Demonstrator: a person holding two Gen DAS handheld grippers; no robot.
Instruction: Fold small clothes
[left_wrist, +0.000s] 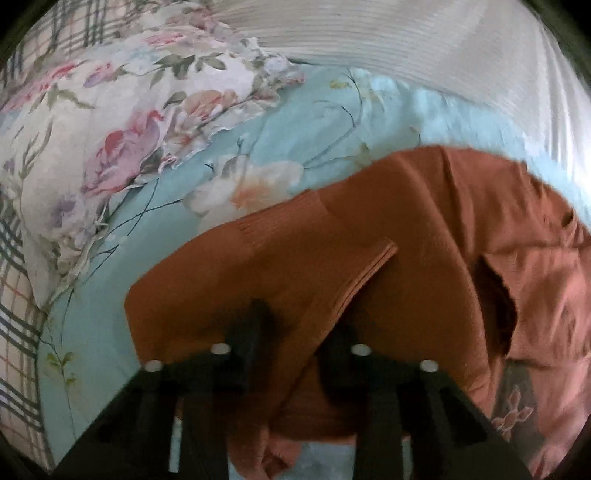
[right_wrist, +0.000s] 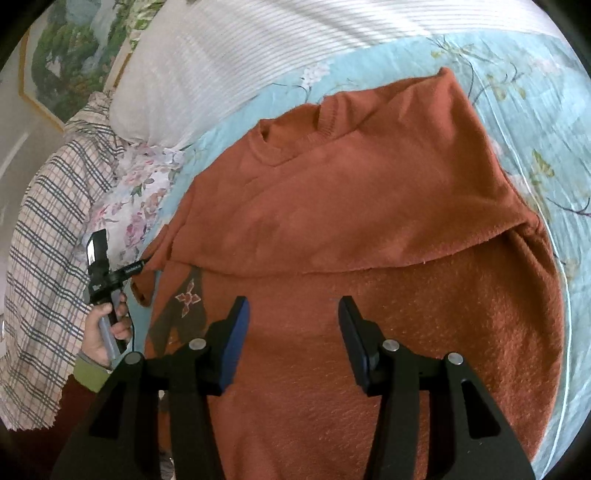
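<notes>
sweater (right_wrist: 369, 206): soft, limp orange knit on the bed (right_wrist: 535, 122), best pinched at hem or sleeve edge. left claw (left_wrist: 291, 332) clenched on its fabric; right claw (right_wrist: 293, 314) released above it.

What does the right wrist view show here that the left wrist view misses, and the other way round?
Only the right wrist view shows the sweater's neckline, the framed landscape picture on the wall, the person's left hand gripping the left gripper's handle, and the right gripper with jaws open above the sweater.

Only the left wrist view shows the ribbed sleeve cuff and the left gripper close up, jaws shut on a fold of sweater.

Both share the orange sweater, blue floral sheet, white striped pillow, floral pillow and plaid fabric.
</notes>
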